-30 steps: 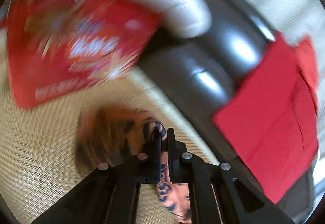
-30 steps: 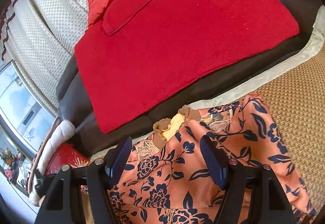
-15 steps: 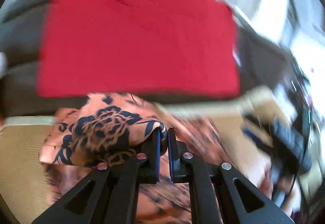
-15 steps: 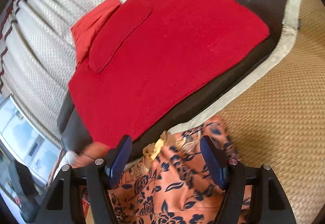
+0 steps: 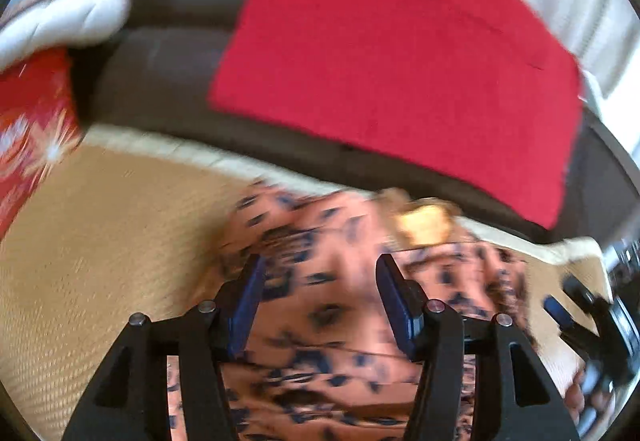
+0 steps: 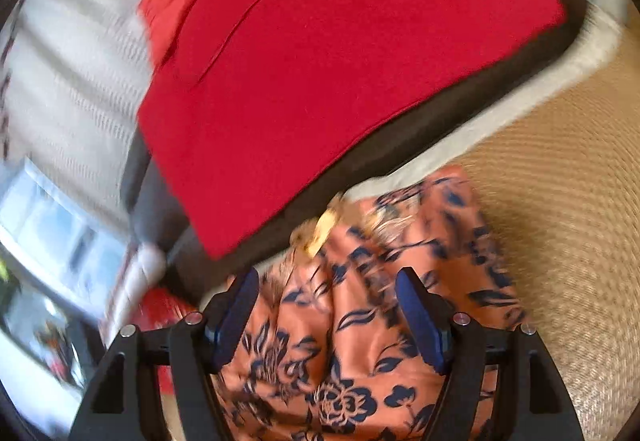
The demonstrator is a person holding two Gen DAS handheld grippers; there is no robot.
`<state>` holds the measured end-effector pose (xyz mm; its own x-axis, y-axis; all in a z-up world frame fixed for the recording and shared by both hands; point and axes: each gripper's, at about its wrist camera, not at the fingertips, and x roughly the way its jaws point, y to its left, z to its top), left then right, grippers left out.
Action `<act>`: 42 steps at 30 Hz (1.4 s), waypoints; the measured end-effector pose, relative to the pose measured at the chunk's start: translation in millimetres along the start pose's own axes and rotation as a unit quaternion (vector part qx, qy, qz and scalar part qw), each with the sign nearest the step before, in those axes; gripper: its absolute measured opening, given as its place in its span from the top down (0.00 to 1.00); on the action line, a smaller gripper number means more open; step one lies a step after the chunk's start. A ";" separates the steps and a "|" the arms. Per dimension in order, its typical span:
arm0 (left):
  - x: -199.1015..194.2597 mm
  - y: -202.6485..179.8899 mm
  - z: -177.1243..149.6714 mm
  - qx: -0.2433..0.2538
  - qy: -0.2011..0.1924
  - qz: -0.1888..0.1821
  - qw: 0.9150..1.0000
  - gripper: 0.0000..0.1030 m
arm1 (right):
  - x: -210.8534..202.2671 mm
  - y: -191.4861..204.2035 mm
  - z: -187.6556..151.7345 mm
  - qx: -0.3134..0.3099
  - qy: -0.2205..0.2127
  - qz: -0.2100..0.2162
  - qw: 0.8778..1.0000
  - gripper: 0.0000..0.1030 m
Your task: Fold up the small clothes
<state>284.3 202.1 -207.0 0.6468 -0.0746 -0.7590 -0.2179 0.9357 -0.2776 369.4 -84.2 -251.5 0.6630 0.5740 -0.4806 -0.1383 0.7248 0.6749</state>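
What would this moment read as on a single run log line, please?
left gripper: just opened, released floral garment | right gripper: open above garment

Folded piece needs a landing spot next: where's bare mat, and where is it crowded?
Bare woven mat lies right of the floral garment in the right wrist view; another patch lies between it and the red patterned item in the left wrist view. Crowded: the mat's far edge, where the garment meets the dark seat under the red cloth.
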 end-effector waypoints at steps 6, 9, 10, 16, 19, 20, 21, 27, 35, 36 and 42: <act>7.3 6.2 -4.1 0.001 0.030 -0.047 0.998 0.45 | 27.6 26.8 -17.6 -0.002 0.050 0.069 0.996 0.28; 3.6 -6.9 -4.6 0.026 0.019 -0.061 0.998 0.46 | 40.1 34.0 -26.0 0.013 0.066 0.113 0.991 0.30; 9.8 -14.0 -4.8 0.033 0.019 -0.058 0.998 0.46 | 46.9 38.2 -30.3 0.018 0.076 0.128 0.989 0.32; 73.1 -9.9 -23.7 0.072 0.098 0.076 0.990 0.46 | 72.3 52.5 -50.9 -0.006 0.124 0.090 0.988 0.37; 80.8 -8.9 -26.9 0.076 0.113 0.090 0.987 0.46 | 86.5 39.8 -58.1 -0.012 0.149 -0.005 0.989 0.46; 80.3 -11.2 -25.9 0.078 0.115 0.090 0.986 0.46 | 86.4 38.3 -58.1 -0.012 0.149 -0.008 0.989 0.48; 78.1 -10.5 -24.5 0.068 0.113 0.085 0.988 0.46 | 83.8 39.4 -56.7 -0.013 0.147 -0.004 0.989 0.48; 57.4 3.1 -17.3 0.024 0.095 0.052 0.994 0.46 | 65.1 69.1 -55.2 -0.096 0.109 -0.017 0.989 0.26; 49.5 23.4 -14.2 0.002 0.096 0.047 0.994 0.46 | 99.7 103.7 -101.7 -0.277 0.147 -0.103 0.944 0.26; 47.8 23.3 -13.7 0.005 0.094 0.047 0.994 0.46 | 102.4 104.2 -106.1 -0.295 0.142 -0.110 0.939 0.26; 44.3 25.3 -13.4 -0.002 0.097 0.039 0.995 0.46 | 95.4 87.5 -94.7 -0.268 0.123 -0.114 0.949 0.77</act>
<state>297.6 217.8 -255.5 0.4745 -0.0681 -0.8776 -0.2651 0.9397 -0.2163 350.9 70.1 -291.3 0.5384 0.4030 -0.7400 -0.4095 0.8927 0.1882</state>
